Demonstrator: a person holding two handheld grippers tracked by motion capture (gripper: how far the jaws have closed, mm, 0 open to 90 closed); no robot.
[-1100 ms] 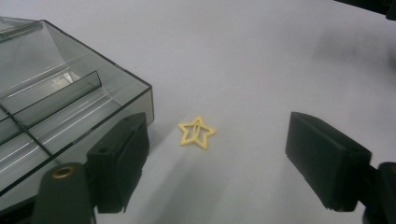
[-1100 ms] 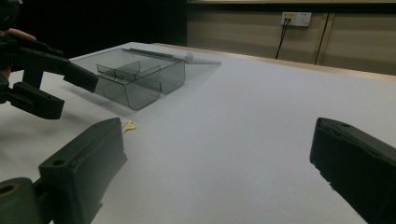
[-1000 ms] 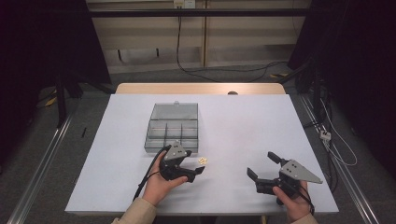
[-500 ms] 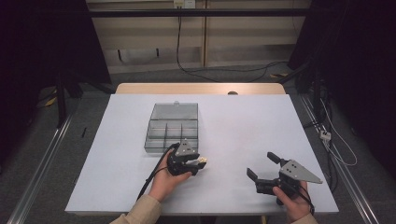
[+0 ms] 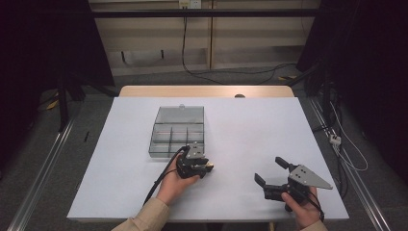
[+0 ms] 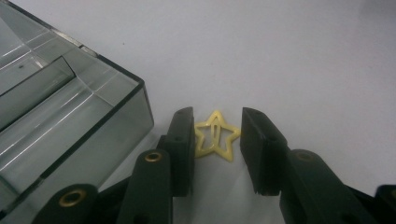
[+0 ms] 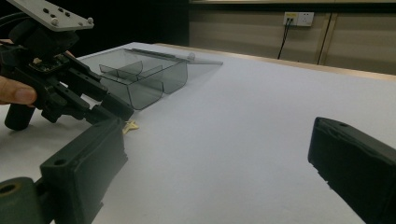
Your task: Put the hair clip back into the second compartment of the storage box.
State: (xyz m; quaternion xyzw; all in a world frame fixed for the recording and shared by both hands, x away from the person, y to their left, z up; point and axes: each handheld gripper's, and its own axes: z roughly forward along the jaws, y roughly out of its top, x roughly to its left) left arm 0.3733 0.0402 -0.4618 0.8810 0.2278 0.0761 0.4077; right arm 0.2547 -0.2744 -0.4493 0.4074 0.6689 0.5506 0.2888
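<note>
A small yellow star-shaped hair clip (image 6: 215, 140) lies flat on the white table just off the near right corner of a clear grey compartment box (image 6: 116, 135). My left gripper (image 6: 217, 115) has just been closing its jaws, and its pads now touch the star's left and right points. In the high view, the left gripper (image 5: 207, 167) sits right in front of the box (image 5: 168, 155), with the clip (image 5: 210, 167) at its tips. At the near right of the table, my right gripper (image 5: 270, 170) is held wide open with nothing between its jaws. From the right gripper (image 7: 224, 158), I see the left gripper (image 7: 116, 109) over the clip (image 7: 131, 125).
The box's lid (image 5: 180, 114) lies open flat behind it. The white table top (image 5: 250, 130) ends at a wooden strip along the far edge. Cables run across the floor beyond and to the right of the table.
The left gripper slid right to the star clip and its jaws closed in on it from wide open. The right gripper stayed where it was.
</note>
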